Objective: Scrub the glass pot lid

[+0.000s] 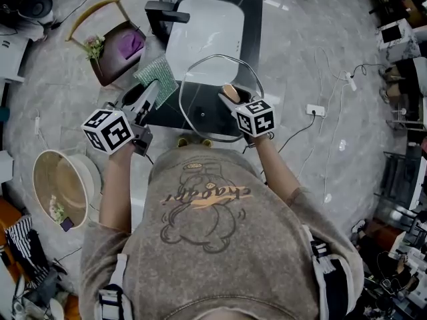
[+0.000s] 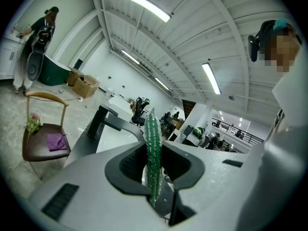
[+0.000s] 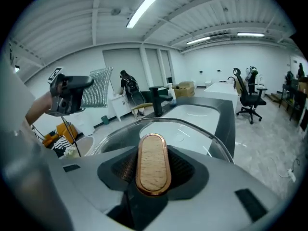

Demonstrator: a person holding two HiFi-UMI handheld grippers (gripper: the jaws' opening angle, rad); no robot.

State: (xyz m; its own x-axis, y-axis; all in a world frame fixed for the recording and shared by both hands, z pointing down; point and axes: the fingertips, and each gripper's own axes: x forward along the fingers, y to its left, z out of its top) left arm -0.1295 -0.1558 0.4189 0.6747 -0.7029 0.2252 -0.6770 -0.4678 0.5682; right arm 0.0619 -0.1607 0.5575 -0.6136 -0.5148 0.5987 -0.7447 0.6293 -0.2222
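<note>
Holding position at the black counter (image 1: 252, 19), both tools loaded.

- Right gripper (image 3: 153, 177): jaws clamped on the wooden handle (image 3: 153, 167) of the glass pot lid (image 1: 200, 89). The lid hangs in the air over the counter's front edge, tilted, its rim reaching toward the white sink (image 1: 203, 29).
- Left gripper (image 2: 155, 170): jaws pinched on a green scouring pad (image 2: 153, 143), which stands edge-on between them and sticks out past the tips.
- Pad and lid are near each other but apart; in the head view the pad sits off to the left of the lid's rim with a clear gap.
- Faucet (image 1: 163, 12): no water seen running. No suds or wet streaks can be made out on the glass (it is transparent, so faint film would be hard to tell).

Judgement on progress: the set-up looks done, with lid gripped by its handle and pad in the other tool. The scrubbing itself seems not yet begun: the pad has to meet the glass and work across it, likely rim and both faces.
</note>
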